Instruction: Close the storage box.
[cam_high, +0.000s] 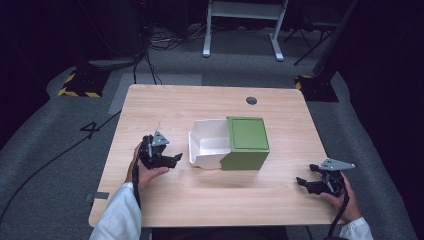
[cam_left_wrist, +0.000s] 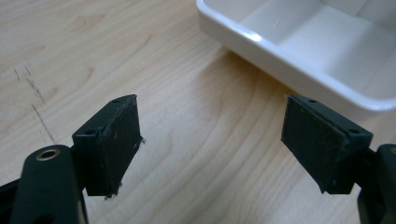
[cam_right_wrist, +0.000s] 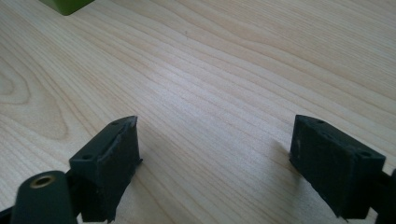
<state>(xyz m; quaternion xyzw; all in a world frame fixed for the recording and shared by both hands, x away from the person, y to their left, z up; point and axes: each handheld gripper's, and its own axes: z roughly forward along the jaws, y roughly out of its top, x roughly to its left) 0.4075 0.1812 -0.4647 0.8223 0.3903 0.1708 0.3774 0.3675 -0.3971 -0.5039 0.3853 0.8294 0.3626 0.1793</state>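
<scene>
Pale wood grain covers the surface (cam_high: 200, 200) in the high view, where we see a green box (cam_high: 246, 142) with its white drawer (cam_high: 207, 142) slid out toward our left gripper (cam_high: 175, 159), while our right gripper (cam_high: 301, 182) rests well apart near the right edge. In the left gripper view our jaws stand wide with nothing between them, the drawer's rim (cam_left_wrist: 289, 70) just beyond. In the right gripper view our jaws also gape wide over bare wood, a green corner (cam_right_wrist: 67, 4) far off.
</scene>
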